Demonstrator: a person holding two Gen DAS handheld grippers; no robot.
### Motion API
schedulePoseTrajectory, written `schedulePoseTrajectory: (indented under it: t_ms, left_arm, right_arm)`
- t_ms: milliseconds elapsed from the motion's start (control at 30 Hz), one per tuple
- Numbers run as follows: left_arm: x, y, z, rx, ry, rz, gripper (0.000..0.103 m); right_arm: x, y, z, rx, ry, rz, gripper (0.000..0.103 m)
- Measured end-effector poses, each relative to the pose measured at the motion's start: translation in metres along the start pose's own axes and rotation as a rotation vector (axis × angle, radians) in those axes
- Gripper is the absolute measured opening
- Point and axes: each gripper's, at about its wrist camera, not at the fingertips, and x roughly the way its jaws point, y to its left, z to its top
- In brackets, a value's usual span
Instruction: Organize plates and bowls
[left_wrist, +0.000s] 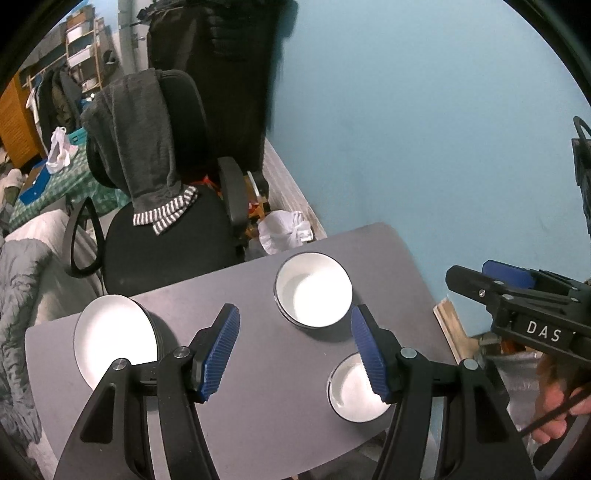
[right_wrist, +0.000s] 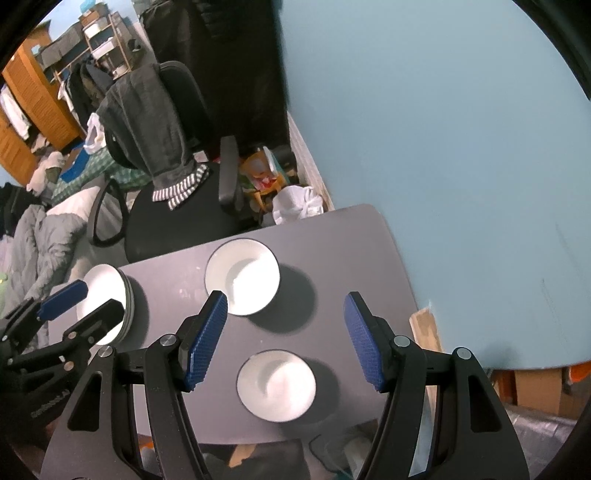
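Three white dishes with dark rims sit on a small grey table (left_wrist: 258, 369). A large bowl (left_wrist: 313, 290) stands at the far middle, a small bowl (left_wrist: 352, 389) near the front right, and a plate stack (left_wrist: 110, 332) at the left. My left gripper (left_wrist: 295, 350) is open and empty above the table between them. My right gripper (right_wrist: 284, 336) is open and empty above the small bowl (right_wrist: 276, 386). The large bowl (right_wrist: 242, 277) and plate stack (right_wrist: 107, 299) also show in the right wrist view. The right gripper appears at the right of the left wrist view (left_wrist: 491, 278).
A black office chair (left_wrist: 166, 206) with a grey towel stands behind the table. A blue wall (left_wrist: 424, 129) runs along the right. A white plastic bag (left_wrist: 282, 230) lies on the floor by the wall. Bedding (left_wrist: 22, 295) lies at the left.
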Motion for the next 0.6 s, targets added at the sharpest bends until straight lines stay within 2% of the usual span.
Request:
schedulePoseTrajectory:
  t_ms: [367,600]
  left_arm:
    - [-0.003,-0.02,-0.016,0.042,0.028,-0.02,0.064]
    - [0.002,-0.027,-0.025,0.079,0.054,-0.002,0.064]
  right_arm:
    - [-0.009,-0.022,-0.027,0.078,0.031,0.006,0.065]
    - [-0.004,-0.027,-0.039,0.104,0.054,0.014,0.065]
